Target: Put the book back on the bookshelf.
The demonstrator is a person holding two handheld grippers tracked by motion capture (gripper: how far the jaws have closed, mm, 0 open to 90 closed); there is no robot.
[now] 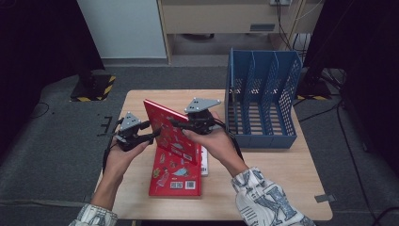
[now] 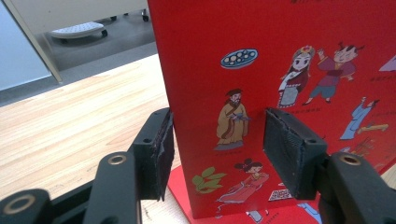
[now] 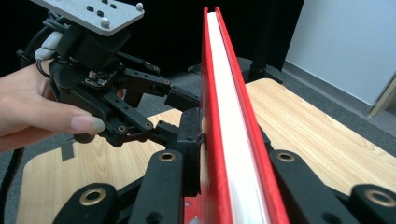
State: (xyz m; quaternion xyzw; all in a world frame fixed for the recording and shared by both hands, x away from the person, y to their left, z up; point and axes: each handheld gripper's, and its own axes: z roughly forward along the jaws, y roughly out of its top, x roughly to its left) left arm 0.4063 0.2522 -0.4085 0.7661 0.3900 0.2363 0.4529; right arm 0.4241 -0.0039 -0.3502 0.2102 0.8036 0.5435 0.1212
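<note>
My right gripper (image 1: 177, 125) is shut on a red picture book (image 1: 165, 123) and holds it upright and tilted above the wooden table (image 1: 282, 179). In the right gripper view the book (image 3: 233, 116) stands edge-on between the jaws of this gripper (image 3: 229, 186), white pages showing. My left gripper (image 1: 152, 129) is open, its tips right at the book's illustrated cover (image 2: 280, 56) near the left edge. In its own view the left gripper (image 2: 217, 144) has both pads spread in front of that cover. A second red book (image 1: 174, 179) lies flat underneath.
A blue slotted file rack (image 1: 261, 101) stands at the table's right rear, just right of my right hand. A white edge (image 1: 204, 162) shows beside the flat book. Bare wood lies left of the books and along the front right. Dark floor surrounds the table.
</note>
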